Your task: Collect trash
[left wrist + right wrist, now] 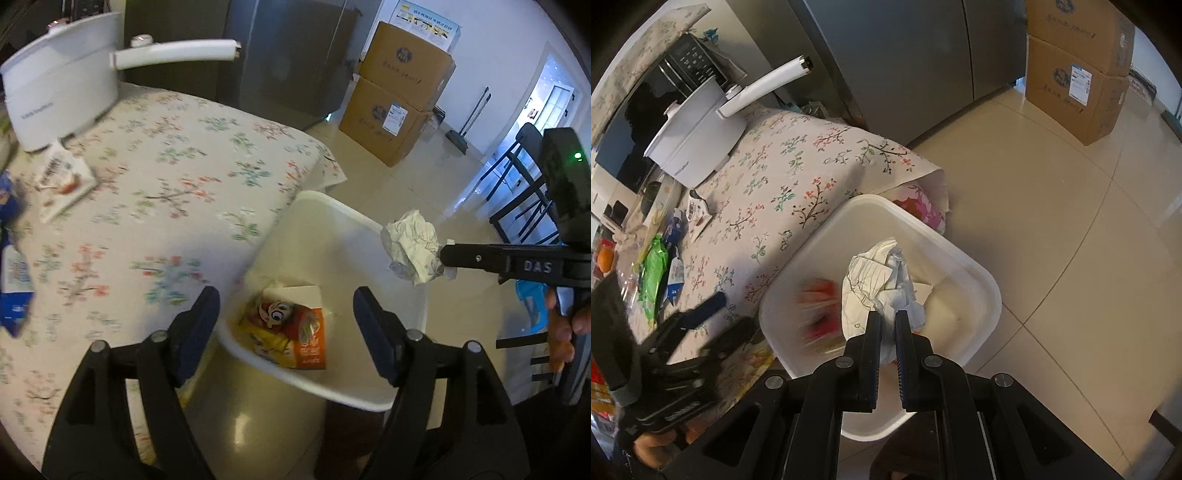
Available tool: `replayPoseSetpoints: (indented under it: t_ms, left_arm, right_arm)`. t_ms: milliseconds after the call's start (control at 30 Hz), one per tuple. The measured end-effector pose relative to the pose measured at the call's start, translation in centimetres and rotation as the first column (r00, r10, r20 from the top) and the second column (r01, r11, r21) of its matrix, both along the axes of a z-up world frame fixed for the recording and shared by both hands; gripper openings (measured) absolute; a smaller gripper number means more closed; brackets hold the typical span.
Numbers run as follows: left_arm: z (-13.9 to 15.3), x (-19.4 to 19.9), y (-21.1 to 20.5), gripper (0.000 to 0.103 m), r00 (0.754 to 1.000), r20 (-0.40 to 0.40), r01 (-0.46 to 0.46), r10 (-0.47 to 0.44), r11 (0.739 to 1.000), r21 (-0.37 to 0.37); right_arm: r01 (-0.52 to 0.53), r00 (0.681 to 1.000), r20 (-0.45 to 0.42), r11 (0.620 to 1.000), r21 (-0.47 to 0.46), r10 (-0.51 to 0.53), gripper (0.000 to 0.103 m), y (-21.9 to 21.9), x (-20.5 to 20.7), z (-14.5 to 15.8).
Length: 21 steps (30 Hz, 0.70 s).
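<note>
A white square bin point(332, 218) stands on the floor beside the table; it also shows in the right wrist view point(975, 273). Orange and red snack wrappers point(291, 328) lie in it. My right gripper point(888, 317) is shut on a crumpled white paper ball point(879, 284) and holds it over the bin. In the left wrist view that paper ball point(412, 245) hangs at the tip of the right gripper point(445, 254) above the bin's far rim. My left gripper point(286, 306) is open and empty above the bin's near side.
A table with a floral cloth point(166, 177) holds a white pot point(62, 85), a white wrapper point(62, 177) and blue packets point(14, 273). Green and blue packets point(655, 273) lie at its far end. Cardboard boxes point(399, 99) stand on the tiled floor. A black chair point(524, 184) is at right.
</note>
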<state>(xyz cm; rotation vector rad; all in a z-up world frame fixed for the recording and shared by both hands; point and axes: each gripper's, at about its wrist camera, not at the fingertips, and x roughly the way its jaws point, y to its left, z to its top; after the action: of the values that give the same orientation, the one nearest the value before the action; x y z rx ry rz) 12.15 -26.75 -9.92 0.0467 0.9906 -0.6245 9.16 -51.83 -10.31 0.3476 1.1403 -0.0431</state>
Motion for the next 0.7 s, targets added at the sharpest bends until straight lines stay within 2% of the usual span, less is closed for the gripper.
replayPoseSetpoints:
  t_ms: [233, 533, 600, 633, 667, 700]
  left_arm:
    - [1.7, -0.1, 4.4, 0.081, 0.998, 0.015, -0.065, 0.064, 0.998, 0.025]
    - [3.1, -1.1, 9.9, 0.083, 0.991, 0.04, -0.131, 0.129, 0.99, 0.059]
    - [3.3, -1.2, 11.0, 0.085, 0.989, 0.041, -0.146, 0.144, 0.987, 0.061]
    - [3.4, -1.3, 11.4, 0.086, 0.988, 0.041, -0.151, 0.149, 0.987, 0.062]
    - [3.6, -1.4, 12.1, 0.086, 0.987, 0.042, -0.16, 0.158, 0.985, 0.064]
    - [3.7, -1.5, 12.4, 0.087, 0.985, 0.043, -0.167, 0.164, 0.984, 0.065]
  right_arm:
    - [-0.018, 1.0, -0.018, 1.0, -0.001, 0.018, 0.008, 1.8, 0.8, -0.2]
    - [-0.038, 0.998, -0.05, 0.999, -0.029, 0.037, 0.009, 4.0, 1.6, -0.6]
    - [-0.036, 0.998, -0.056, 0.998, -0.047, 0.033, 0.013, 4.4, 1.8, -0.5]
    - [-0.042, 0.998, -0.049, 0.998, -0.05, 0.039, 0.017, 4.7, 1.9, -0.4]
    - [-0.046, 0.998, -0.045, 0.998, -0.05, 0.044, 0.029, 4.9, 2.1, -0.2]
    - [-0.045, 0.998, -0.039, 0.998, -0.054, 0.043, 0.054, 5.1, 2.1, 0.0]
